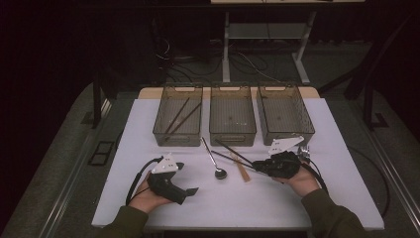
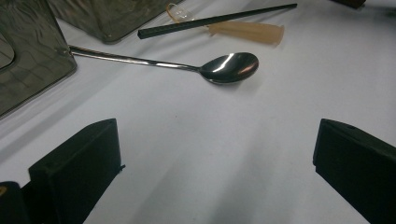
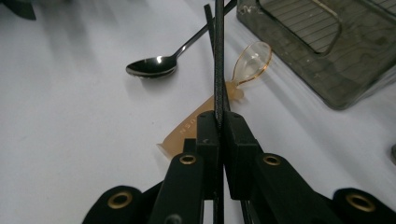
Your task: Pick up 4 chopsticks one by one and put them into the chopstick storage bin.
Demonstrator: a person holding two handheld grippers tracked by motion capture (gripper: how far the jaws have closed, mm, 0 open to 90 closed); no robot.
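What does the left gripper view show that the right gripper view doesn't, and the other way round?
Left gripper view's own: the left gripper, jaws wide apart with nothing between them, over the white table. Right gripper view's own: the right gripper, shut on a black chopstick. Shared by both: the metal spoon, the tan plastic spoon and a grey bin.

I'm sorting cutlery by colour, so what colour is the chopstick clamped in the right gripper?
Black. The chopstick shows best in the right gripper view, pinched in the right gripper.
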